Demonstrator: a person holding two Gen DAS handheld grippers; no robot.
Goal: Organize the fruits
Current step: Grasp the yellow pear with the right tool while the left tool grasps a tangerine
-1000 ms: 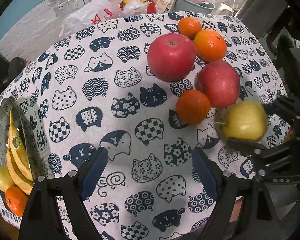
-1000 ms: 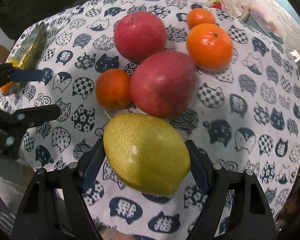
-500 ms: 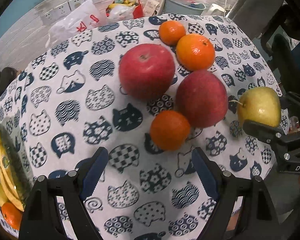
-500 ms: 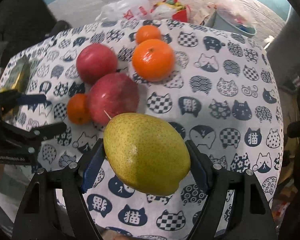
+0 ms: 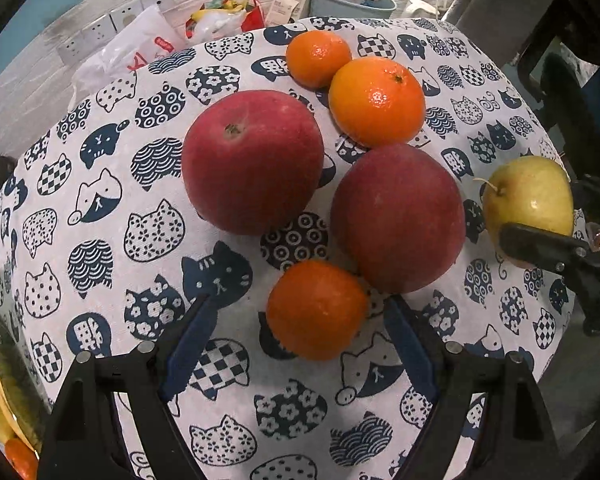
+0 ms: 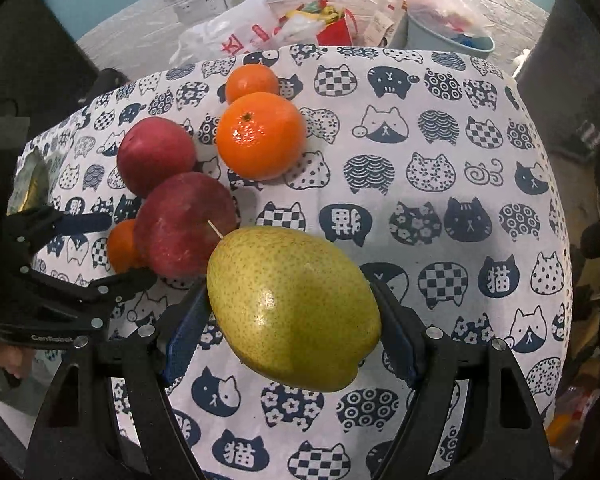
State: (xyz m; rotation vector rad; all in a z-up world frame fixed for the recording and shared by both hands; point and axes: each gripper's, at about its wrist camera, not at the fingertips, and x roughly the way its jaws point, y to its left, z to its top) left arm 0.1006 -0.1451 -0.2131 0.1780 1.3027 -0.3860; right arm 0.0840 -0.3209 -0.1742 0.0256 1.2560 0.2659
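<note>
Right gripper [image 6: 288, 320]: fingers clamped on pear [image 6: 294, 308], lifted off table [image 6: 460, 160], lower centre of frame. Left gripper [image 5: 296, 336]: fingers open, small orange [image 5: 316, 310] between them. Beyond: two apples [image 5: 252, 162], two oranges [image 5: 376, 102].

Table under a cat-print cloth [image 5: 100, 208], bearing two apples [image 5: 252, 162], three oranges [image 5: 376, 102] and, at the edge, perhaps a plate [image 5: 8, 396].

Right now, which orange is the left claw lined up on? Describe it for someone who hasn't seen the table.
On the cat-print tablecloth, find the fruit cluster with two red apples. The small orange sits against the nearer apple, closest to the open left claw; the other two oranges lie beyond the apples.
</note>
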